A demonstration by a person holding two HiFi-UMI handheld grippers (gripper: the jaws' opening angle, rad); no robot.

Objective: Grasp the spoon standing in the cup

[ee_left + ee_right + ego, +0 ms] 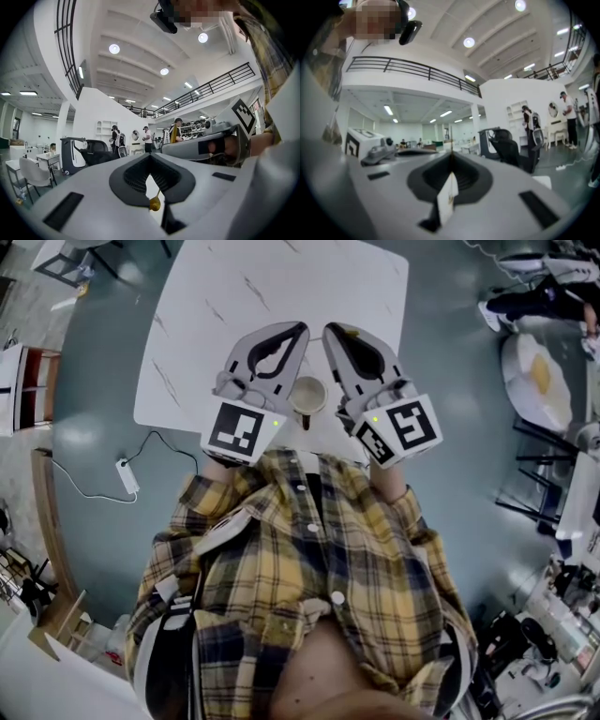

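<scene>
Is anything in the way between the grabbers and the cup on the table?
Nothing visible is. The brown round cup sits on the white marble-patterned table, seen in the gap between the shut left gripper and shut right gripper. Both point level, so their own views miss it. I can't make out the spoon.

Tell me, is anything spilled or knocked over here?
Nothing stands out. The cup stands upright near the front edge of the white table, with no spill around it. The dark streaks on the table top look like its pattern, not damage.
</scene>
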